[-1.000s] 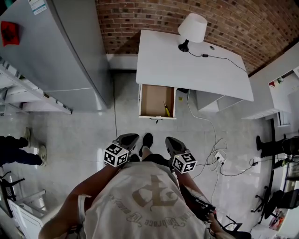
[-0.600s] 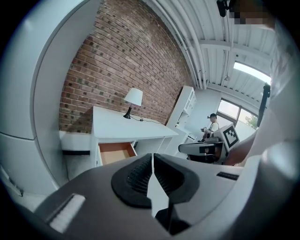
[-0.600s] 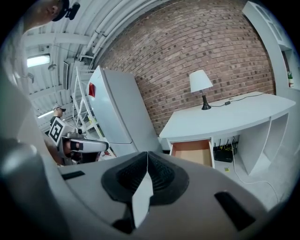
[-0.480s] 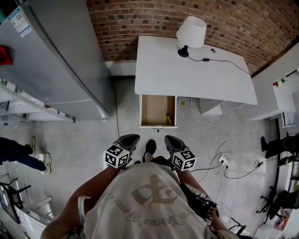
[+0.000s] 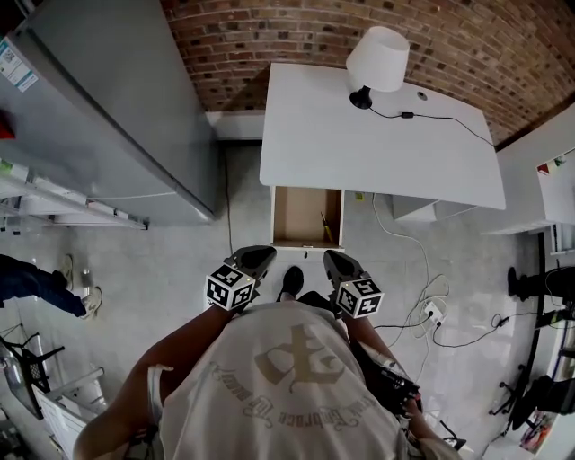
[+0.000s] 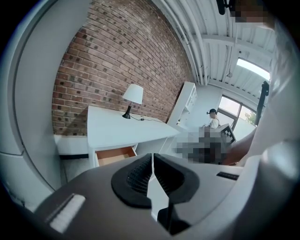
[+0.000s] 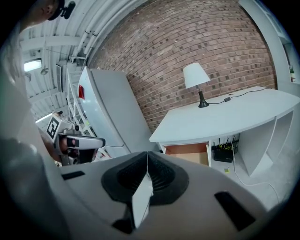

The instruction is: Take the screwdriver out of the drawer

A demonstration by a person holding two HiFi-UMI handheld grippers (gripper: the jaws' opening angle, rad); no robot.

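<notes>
Grey fridge [image 5: 117, 108] at far left, against the brick wall [image 5: 269, 27]. Left gripper [image 5: 254, 259] is held low in front of the person's chest, above the floor [image 5: 180, 269], well apart from the drawer [image 5: 307, 216]. In the left gripper view its fingers [image 6: 137, 177] are closed together with nothing between them. A shoe [image 5: 289, 280] shows between the two grippers.

The drawer is open, pulled out from under the left part of the white surface [image 5: 359, 135]. The screwdriver [image 5: 325, 225], yellow handle, lies inside the drawer along its right wall, near the front right corner. Neither gripper touches it.

Right gripper [image 5: 337, 262] is level with the left one, just right of the shoe, also short of the drawer. In the right gripper view its fingers [image 7: 161, 177] are pressed shut, empty.

A white lamp [image 5: 377, 58] stands at the back of the surface, right of centre, by the wall. Its cable [image 5: 431, 119] runs right across the surface. More cables lie on the floor at right.
</notes>
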